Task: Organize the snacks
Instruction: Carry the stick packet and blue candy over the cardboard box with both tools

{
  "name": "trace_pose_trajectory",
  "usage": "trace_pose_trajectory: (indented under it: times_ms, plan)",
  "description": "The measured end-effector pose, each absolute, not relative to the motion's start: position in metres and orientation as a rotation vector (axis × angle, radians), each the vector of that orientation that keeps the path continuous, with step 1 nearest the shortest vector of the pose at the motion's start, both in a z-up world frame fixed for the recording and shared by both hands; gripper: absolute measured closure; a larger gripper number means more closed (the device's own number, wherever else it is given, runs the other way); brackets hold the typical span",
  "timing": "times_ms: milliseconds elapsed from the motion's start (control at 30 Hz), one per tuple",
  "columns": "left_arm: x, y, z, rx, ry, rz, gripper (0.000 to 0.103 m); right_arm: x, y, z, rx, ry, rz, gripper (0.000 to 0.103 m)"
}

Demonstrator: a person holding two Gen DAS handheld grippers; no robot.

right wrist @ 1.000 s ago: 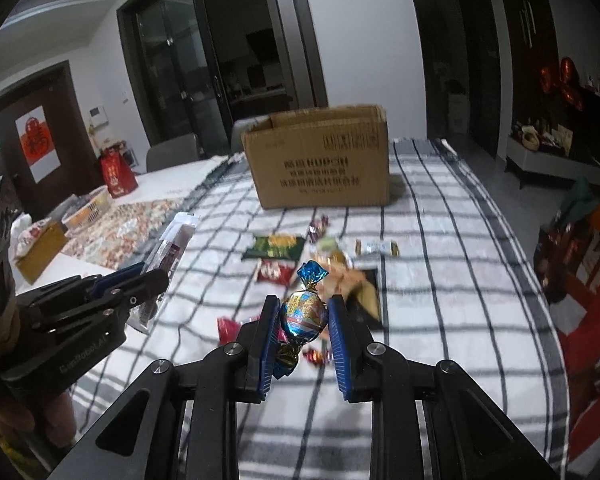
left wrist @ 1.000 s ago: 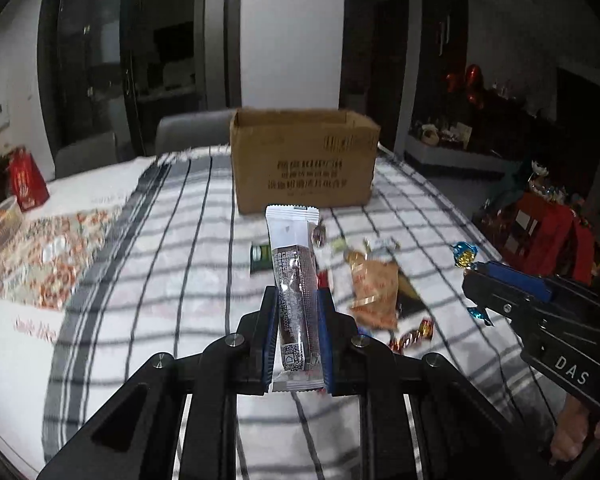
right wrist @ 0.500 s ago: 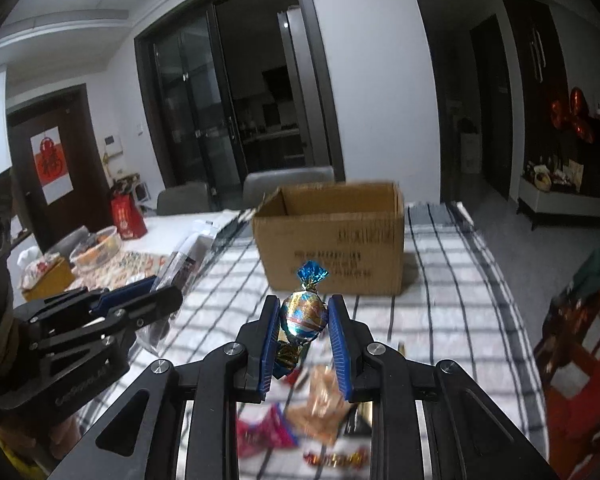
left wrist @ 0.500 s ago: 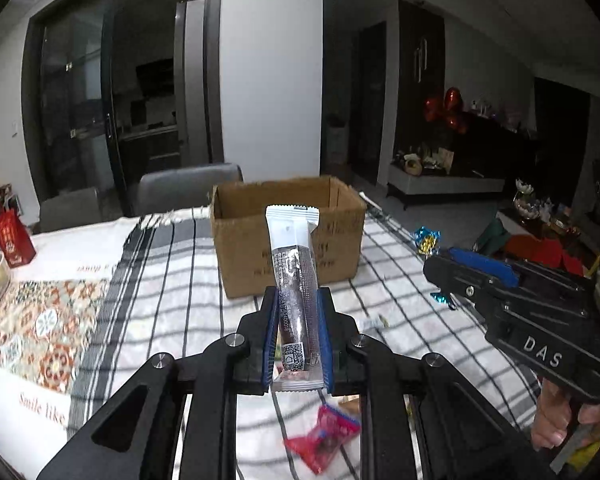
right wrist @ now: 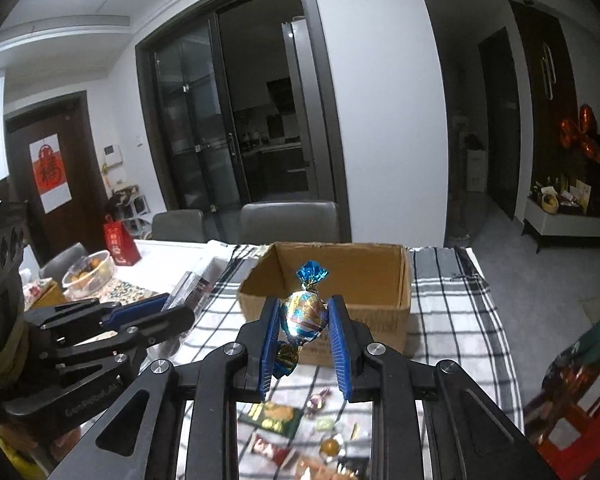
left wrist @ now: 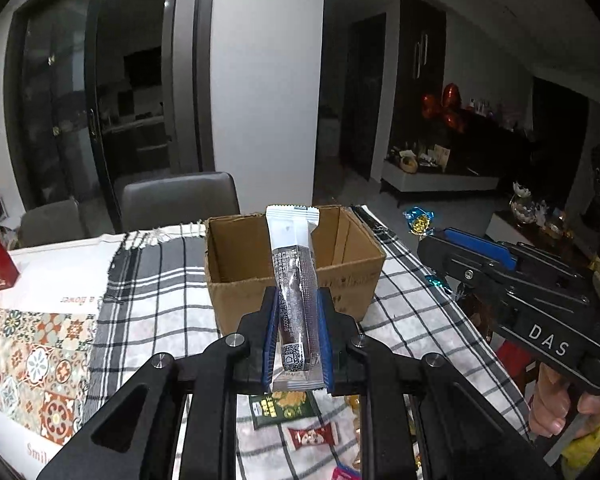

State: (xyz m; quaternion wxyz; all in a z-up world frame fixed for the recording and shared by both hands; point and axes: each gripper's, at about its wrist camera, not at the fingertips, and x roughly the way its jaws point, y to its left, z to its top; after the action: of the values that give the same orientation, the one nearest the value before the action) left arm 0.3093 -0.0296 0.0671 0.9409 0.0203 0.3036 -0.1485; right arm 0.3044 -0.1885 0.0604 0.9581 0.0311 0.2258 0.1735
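At the bottom centre of the left wrist view, the left gripper (left wrist: pixel 296 344) is clamped on a long snack bar (left wrist: pixel 294 300) in a clear and white wrapper, gripped near its lower end so that it stands upright and its top edge rises in front of the open cardboard box (left wrist: pixel 292 264) in mid-frame. At the bottom centre of the right wrist view, the right gripper (right wrist: pixel 303 334) pinches a foil-wrapped candy (right wrist: pixel 303 312) by its round body, the blue twisted end fanning above the blue pads. Both items appear to be held high and pointed at the box, which suggests each is being carried there for dropping in. Loose snacks lie on the checked tablecloth (left wrist: pixel 156 292) below the fingers, among them a green packet (left wrist: pixel 282 408) and a small red packet (left wrist: pixel 314 438), apparently waiting their turn. The left view alone shows the near wall of the box from slightly above and the right gripper at the right edge, with the candy's blue foil just visible beyond it. The right view alone shows the box's bare inner walls, though its floor is hidden behind the near wall, and a bowl of fruit (right wrist: pixel 88 274) and a red gift bag (right wrist: pixel 120 242) at middle left. Beyond the table stand grey chairs (right wrist: pixel 288 222) and dark glass doors (right wrist: pixel 236 120).
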Motion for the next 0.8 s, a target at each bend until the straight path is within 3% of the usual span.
trace_pose_trajectory:
  times_ms: [800]
  plan:
    - [0.468,-0.044,0.042,0.061,0.773,-0.324,0.081,0.452,-0.188,0.034,0.090,0.669,0.324,0.077]
